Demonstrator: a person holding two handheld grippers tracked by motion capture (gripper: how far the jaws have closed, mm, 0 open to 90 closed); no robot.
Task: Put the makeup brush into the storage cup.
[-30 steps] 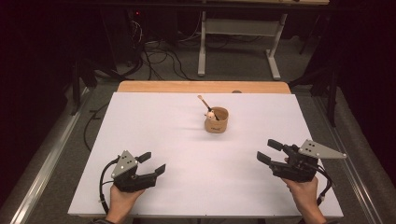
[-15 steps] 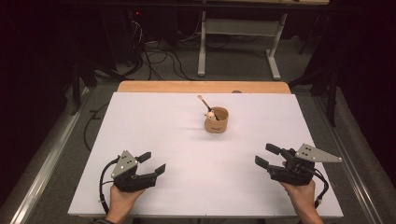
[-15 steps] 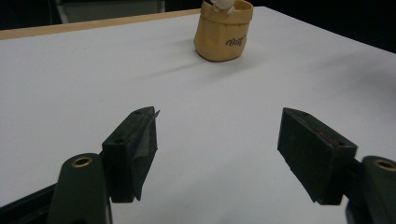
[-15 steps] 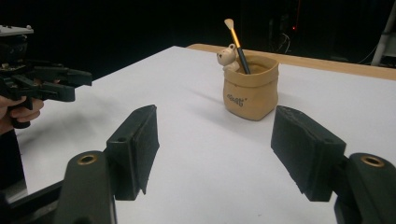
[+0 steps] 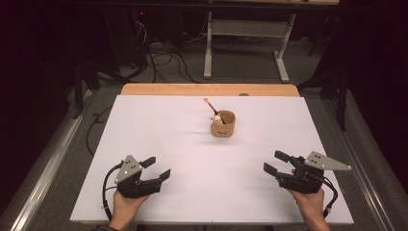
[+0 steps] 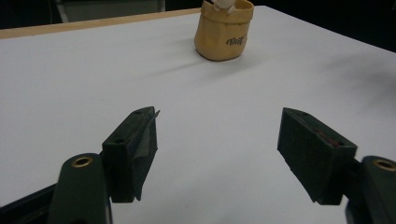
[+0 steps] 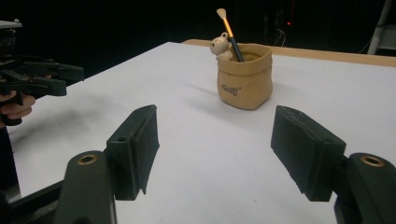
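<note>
Nothing has been handled yet, as far as I can see. The tan pot [image 5: 223, 124] stands upright on the white surface [image 5: 163, 134], toward the far middle, with a small bear figure [image 5: 217, 117] peeking over its rim and a brush [image 5: 212, 108] leaning out of it, bristle end up. Both hands sit at the near edge, well apart from the pot. The left claw [image 5: 159, 168] rests low at the near left with its jaws spread apart and nothing between them; its own camera looks across bare white toward the pot [image 6: 224, 35]. The right claw [image 5: 276, 162] at the near right is likewise wide apart and empty, aimed toward the pot [image 7: 244, 82], and the brush [image 7: 229, 33] stands clear in that view. I judge this to be the very start: the reach, the grasp and whatever follows with the brush or the pot all remain to be done.
</note>
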